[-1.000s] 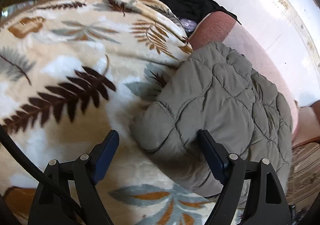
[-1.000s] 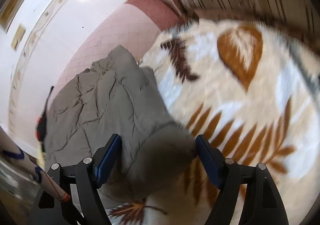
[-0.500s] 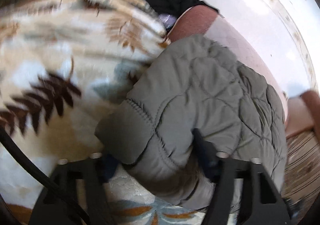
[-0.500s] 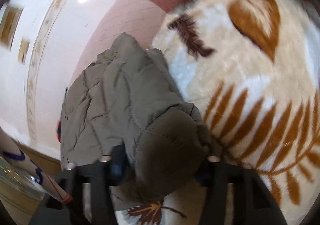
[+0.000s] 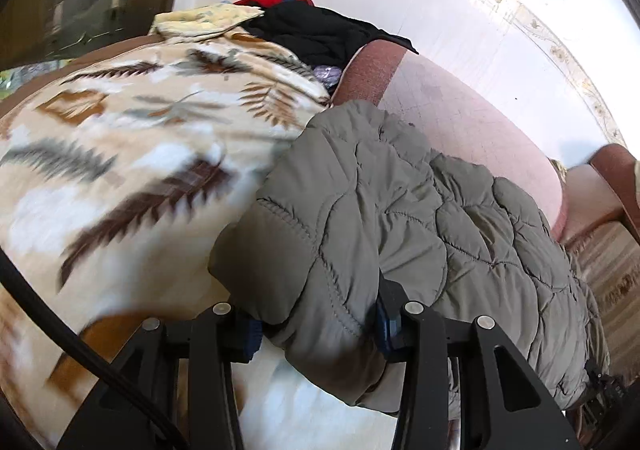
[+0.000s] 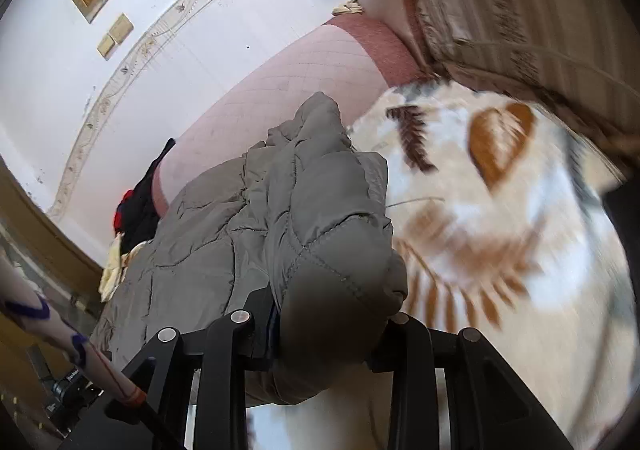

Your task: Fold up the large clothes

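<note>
Over the blanket (image 5: 120, 178), my left claw (image 5: 316, 324) and right claw (image 6: 332, 324) were closing, each pinching a corner of the jacket (image 5: 400, 210), ready to fold.

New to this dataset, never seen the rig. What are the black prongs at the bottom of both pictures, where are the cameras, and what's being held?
There is no robot arm: a person holds a two-finger gripper in each hand, and each gripper carries a fisheye camera that looks forward along its fingers. The black prongs are those fingers. One picture is from the left gripper, the other from the right gripper. Both look down at a leaf-patterned blanket spread over a bed or sofa, with a grey quilted jacket lying on it. Each gripper has a bunched part of the jacket between its fingers, and the jaws are closing on it. A dark pile of clothes lies farther back.
</note>
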A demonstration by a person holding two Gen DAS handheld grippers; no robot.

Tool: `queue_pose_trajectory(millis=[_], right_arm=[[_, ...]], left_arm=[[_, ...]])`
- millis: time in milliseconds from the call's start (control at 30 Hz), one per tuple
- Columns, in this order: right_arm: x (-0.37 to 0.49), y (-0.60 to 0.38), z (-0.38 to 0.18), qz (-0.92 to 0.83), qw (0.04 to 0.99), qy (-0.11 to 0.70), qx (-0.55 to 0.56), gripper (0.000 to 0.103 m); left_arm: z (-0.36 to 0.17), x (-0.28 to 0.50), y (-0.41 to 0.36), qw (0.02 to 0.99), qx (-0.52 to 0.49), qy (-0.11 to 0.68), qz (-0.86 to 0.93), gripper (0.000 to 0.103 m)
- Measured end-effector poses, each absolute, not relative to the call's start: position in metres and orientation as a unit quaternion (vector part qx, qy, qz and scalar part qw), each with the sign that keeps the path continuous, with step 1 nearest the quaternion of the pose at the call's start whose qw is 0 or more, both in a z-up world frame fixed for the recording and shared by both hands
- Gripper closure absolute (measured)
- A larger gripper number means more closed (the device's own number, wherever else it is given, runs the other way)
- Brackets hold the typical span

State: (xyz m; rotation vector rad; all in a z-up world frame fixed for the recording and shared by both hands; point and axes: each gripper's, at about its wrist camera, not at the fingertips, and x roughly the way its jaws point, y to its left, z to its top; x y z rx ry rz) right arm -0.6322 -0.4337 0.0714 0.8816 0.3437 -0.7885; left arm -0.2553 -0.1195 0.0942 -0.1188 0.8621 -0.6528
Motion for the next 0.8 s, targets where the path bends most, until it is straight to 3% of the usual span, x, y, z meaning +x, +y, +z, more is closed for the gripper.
queue_pose_trajectory(millis=[133, 200, 300, 433, 600, 800], right_arm=[[-0.671, -0.395, 0.055, -0.363, 0.810, 0.184, 0.422, 0.069], [-0.683, -0.388, 0.041, -0.361, 0.800, 0.199, 0.436, 0.066], [-0.694, -0.389, 0.020, -0.365, 0.772, 0.215, 0.474, 0.048], [-0.710, -0.387, 0.026, -0.361, 0.762, 0.206, 0.497, 0.043], [-0.733, -0.355, 0.057, -0.418, 0.782, 0.204, 0.414, 0.039], [-0.711, -0.341, 0.094, -0.410, 0.821, 0.195, 0.346, 0.037]], left_arm=[[0.070, -0.292, -0.070, 0.846, -0.047, 0.434, -0.306, 0.055], [0.059, -0.297, -0.056, 0.843, -0.049, 0.446, -0.295, 0.041], [0.054, -0.294, -0.045, 0.852, -0.050, 0.451, -0.260, 0.018], [0.068, -0.301, -0.022, 0.863, -0.059, 0.434, -0.251, 0.018], [0.103, -0.332, 0.003, 0.907, -0.054, 0.357, -0.217, 0.018], [0.121, -0.371, -0.047, 0.898, 0.040, 0.325, -0.293, 0.018]])
